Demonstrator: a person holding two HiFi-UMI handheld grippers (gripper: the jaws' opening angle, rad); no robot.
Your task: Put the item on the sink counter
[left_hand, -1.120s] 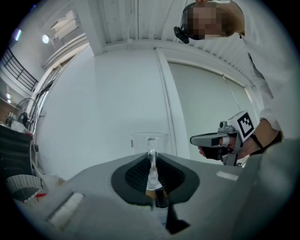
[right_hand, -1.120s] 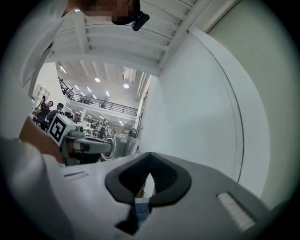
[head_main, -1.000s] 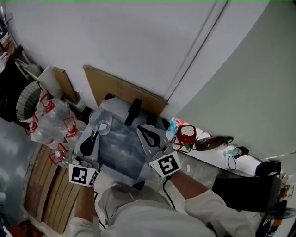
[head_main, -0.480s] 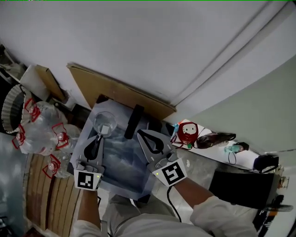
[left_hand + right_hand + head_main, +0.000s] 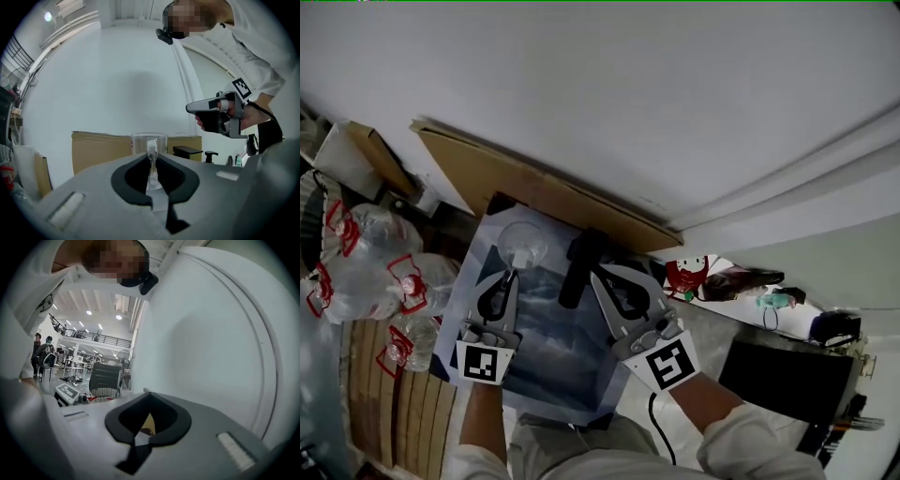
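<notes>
Carrying step: left gripper [image 5: 508, 274] jaws clamped on the handle of glass mug [image 5: 521, 246], over sink [image 5: 546, 349]. Right gripper [image 5: 598, 274] jaws closed, empty. Next, probably: lowering it upright onto tabletop [image 5: 719, 323], then releasing.

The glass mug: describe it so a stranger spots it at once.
Find the steel sink before the cardboard sheet. At its far left corner, the left gripper holds the glass mug by its handle. Unlike the red-handled bottles alongside, it is open-topped.
</notes>
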